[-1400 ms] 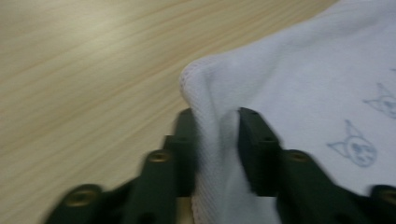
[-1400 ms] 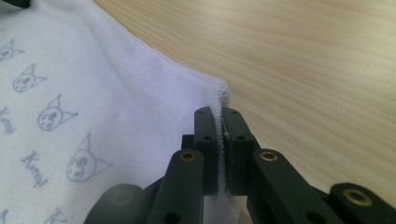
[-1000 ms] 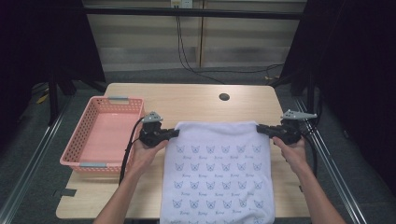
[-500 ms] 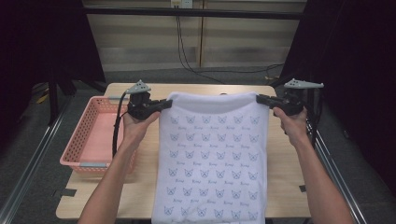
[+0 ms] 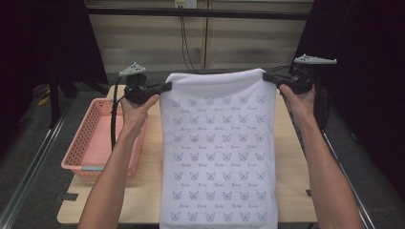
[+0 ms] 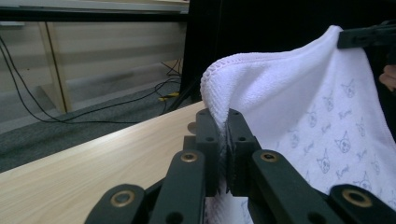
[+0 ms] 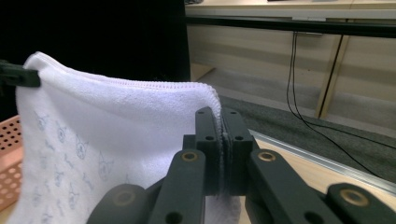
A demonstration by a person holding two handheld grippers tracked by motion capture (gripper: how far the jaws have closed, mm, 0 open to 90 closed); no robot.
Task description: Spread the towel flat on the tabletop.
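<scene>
A white towel (image 5: 219, 148) printed with small blue cat faces hangs stretched above the wooden table (image 5: 153, 191), its lower part draping toward the front edge. My left gripper (image 5: 167, 87) is shut on the towel's top left corner, and my right gripper (image 5: 265, 76) is shut on the top right corner. In the left gripper view the jaws pinch the towel's hemmed corner (image 6: 219, 88), with the towel (image 6: 317, 121) spreading off to the right. In the right gripper view the jaws clamp the other corner of the towel (image 7: 121, 126), which spreads to the left.
A pink perforated basket (image 5: 98, 138) stands on the left part of the table, seen also as the basket (image 7: 9, 163) in the right gripper view. Metal rails run along both sides of the table. Cables hang down the back wall (image 5: 184, 38).
Both hands have lifted the towel off the table, from lying flat to hanging upright, and have drawn its top edge higher and farther back. Both grips stayed on the corners.
</scene>
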